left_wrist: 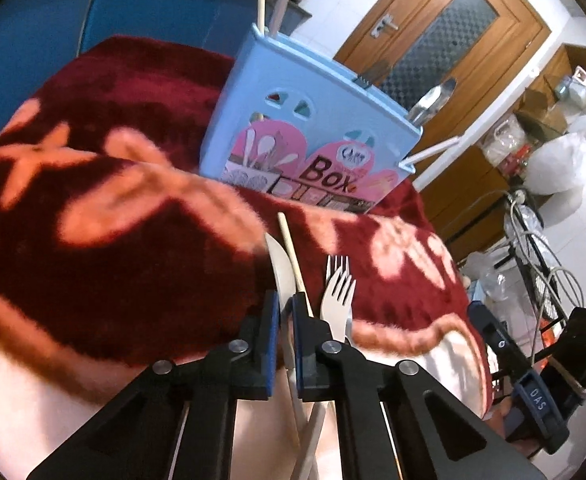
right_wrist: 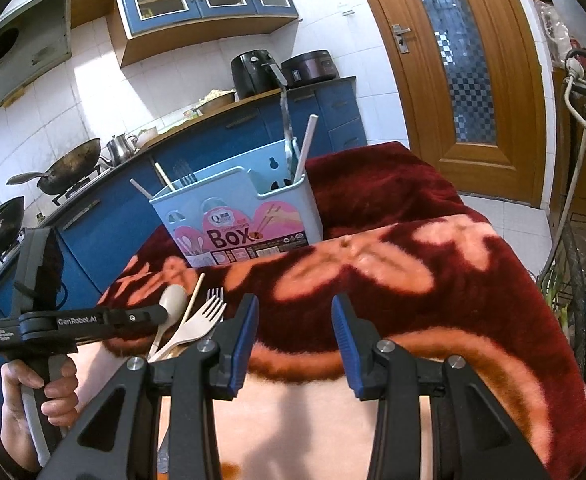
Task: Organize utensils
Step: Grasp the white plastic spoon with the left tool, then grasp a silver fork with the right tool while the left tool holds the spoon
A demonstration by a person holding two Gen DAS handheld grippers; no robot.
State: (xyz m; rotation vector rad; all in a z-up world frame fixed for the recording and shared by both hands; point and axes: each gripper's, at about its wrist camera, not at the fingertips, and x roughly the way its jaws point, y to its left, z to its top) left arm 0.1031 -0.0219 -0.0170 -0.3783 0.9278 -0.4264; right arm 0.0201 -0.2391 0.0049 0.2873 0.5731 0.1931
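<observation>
A cream spoon [left_wrist: 278, 268] lies on the red flowered blanket [left_wrist: 133, 240], and my left gripper [left_wrist: 287, 300] is shut on its neck. Beside it on the right lie a wooden chopstick [left_wrist: 291, 252] and a cream fork [left_wrist: 337, 288]. In the right wrist view the left gripper [right_wrist: 164, 315] pinches the spoon [right_wrist: 173, 299] next to the fork [right_wrist: 207, 314] and chopstick [right_wrist: 195, 296]. My right gripper [right_wrist: 296, 320] hovers open over the blanket with nothing between its fingers. The light blue utensil box [right_wrist: 237, 208] stands upright behind, holding a metal spoon, a fork and chopsticks.
Behind the box runs a blue kitchen counter [right_wrist: 221, 128] with woks [right_wrist: 69, 166], a kettle, an air fryer [right_wrist: 253, 72] and a cooker. A wooden door [right_wrist: 453, 60] stands at the right. A wire rack with cables [right_wrist: 573, 240] is beside the blanket's right edge.
</observation>
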